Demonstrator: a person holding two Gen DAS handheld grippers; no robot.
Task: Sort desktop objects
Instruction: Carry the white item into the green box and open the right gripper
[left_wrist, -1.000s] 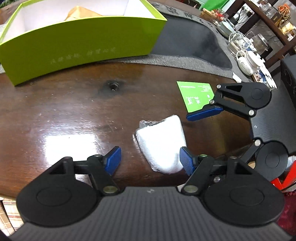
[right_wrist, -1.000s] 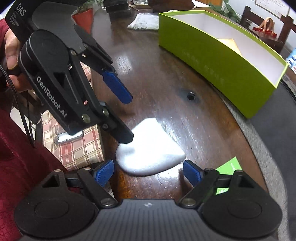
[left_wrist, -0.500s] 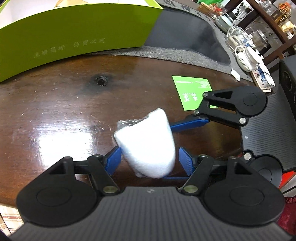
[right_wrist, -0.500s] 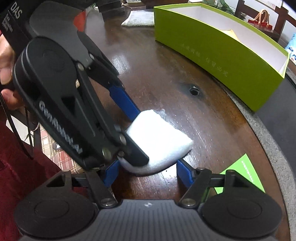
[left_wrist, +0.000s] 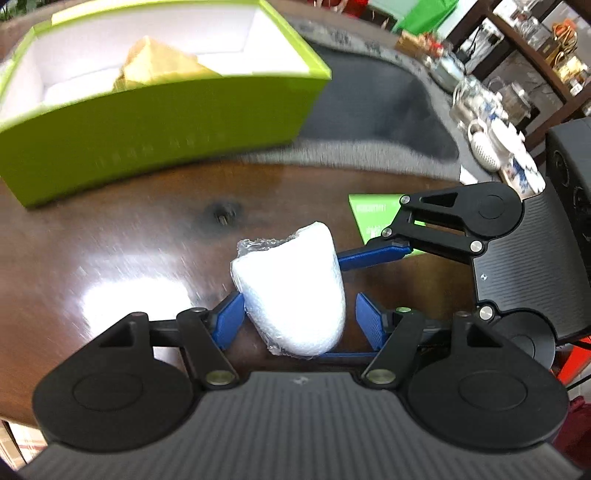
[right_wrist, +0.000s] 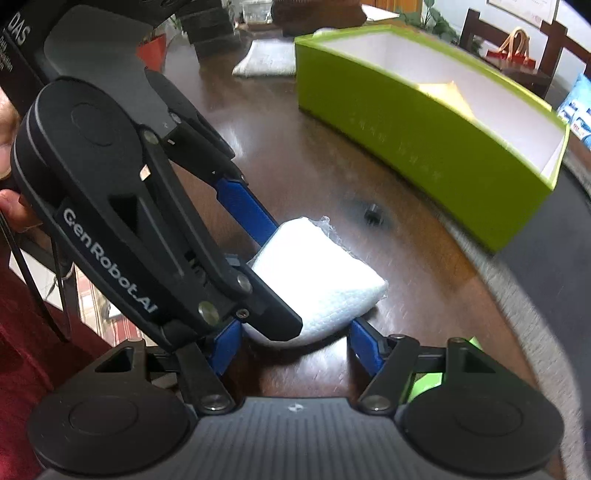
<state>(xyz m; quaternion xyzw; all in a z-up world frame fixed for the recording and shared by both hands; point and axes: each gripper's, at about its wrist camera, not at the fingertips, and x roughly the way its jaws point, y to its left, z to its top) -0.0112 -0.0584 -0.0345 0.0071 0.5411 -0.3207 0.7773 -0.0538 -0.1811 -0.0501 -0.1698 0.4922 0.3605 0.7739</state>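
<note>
A white foam packet (left_wrist: 291, 291) hangs tilted just above the dark wooden table (left_wrist: 110, 258). My right gripper (right_wrist: 295, 345) is shut on it; one blue pad (right_wrist: 364, 347) presses its lower edge. In the left wrist view the right gripper (left_wrist: 332, 306) comes in from the right. My left gripper (left_wrist: 301, 321) straddles the same packet, open. Its left pad (left_wrist: 231, 321) touches the foam and its right pad stands a little apart. The open green box (left_wrist: 166, 136) with a yellow item (left_wrist: 159, 66) inside lies beyond.
A green card (left_wrist: 373, 214) lies on the table under the right gripper. A small hole (left_wrist: 223, 218) marks the tabletop. A grey mat (left_wrist: 369, 110) and a tea set (left_wrist: 498, 140) sit at the far right. A folded white cloth (right_wrist: 269, 59) lies behind the box.
The right gripper closed on the packet, which lay flat on the table and now hangs tilted off it between both grippers. Both views have shifted slightly and are blurred.
</note>
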